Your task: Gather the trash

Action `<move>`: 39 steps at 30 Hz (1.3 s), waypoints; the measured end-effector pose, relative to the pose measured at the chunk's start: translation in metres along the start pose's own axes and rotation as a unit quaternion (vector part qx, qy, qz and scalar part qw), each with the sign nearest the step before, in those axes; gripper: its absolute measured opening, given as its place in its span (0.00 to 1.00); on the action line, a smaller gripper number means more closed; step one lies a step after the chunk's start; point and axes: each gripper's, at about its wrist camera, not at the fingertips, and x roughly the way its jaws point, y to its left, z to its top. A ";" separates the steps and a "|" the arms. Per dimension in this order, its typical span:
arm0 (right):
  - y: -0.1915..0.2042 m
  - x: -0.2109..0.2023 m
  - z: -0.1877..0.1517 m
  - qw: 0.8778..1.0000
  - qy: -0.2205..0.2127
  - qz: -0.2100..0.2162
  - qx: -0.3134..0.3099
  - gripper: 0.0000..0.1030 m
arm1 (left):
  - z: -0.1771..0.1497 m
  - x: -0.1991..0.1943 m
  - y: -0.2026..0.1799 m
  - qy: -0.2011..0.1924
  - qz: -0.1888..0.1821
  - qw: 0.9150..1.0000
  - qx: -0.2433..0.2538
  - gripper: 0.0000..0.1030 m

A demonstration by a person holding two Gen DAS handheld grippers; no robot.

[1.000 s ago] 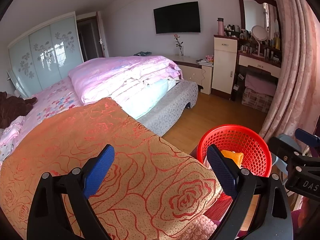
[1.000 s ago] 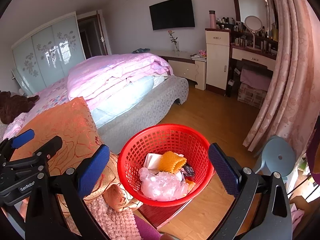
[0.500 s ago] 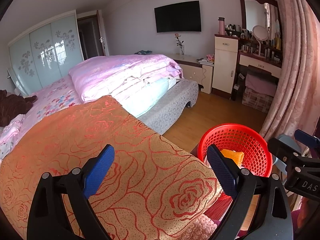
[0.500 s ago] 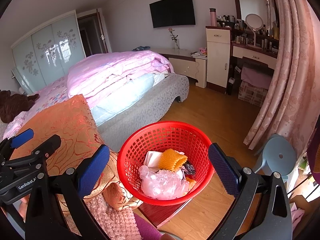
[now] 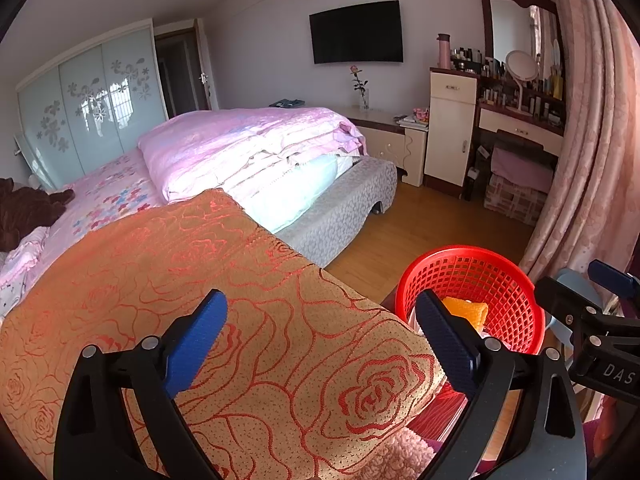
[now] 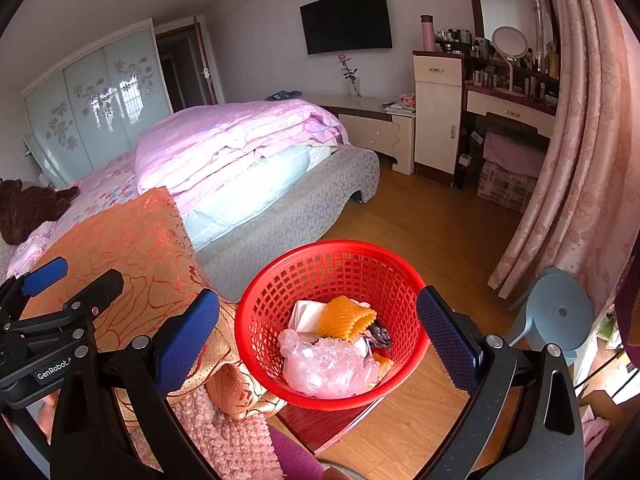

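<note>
A red mesh basket (image 6: 280,280) stands on a dark red stand beside the bed. It holds trash: a crumpled clear plastic bag (image 6: 328,364), an orange foam net (image 6: 346,318) and white paper (image 6: 306,314). My right gripper (image 6: 316,344) is open and empty, its jaws on either side of the basket, above it. My left gripper (image 5: 320,336) is open and empty over an orange rose-patterned cover (image 5: 200,280). The basket also shows at the right of the left wrist view (image 5: 500,280).
A bed with a pink quilt (image 6: 240,140) lies to the left. A blue stool (image 6: 560,312) stands at the right by pink curtains (image 6: 580,160). A dresser with bottles and a mirror (image 6: 508,80) lines the far wall. Wood floor (image 6: 432,224) lies between.
Both views have shifted slightly; the basket sits a little lower in the right wrist view. Both grippers stay open and empty.
</note>
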 end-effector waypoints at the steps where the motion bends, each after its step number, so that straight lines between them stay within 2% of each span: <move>1: 0.000 0.000 0.000 1.000 0.000 0.000 0.000 0.93 | 0.000 0.000 0.000 0.000 0.000 1.000 0.000 0.89; 39: -0.001 -0.002 0.001 1.000 0.002 0.001 0.000 0.93 | -0.008 0.002 -0.006 0.000 -0.008 1.000 0.006 0.89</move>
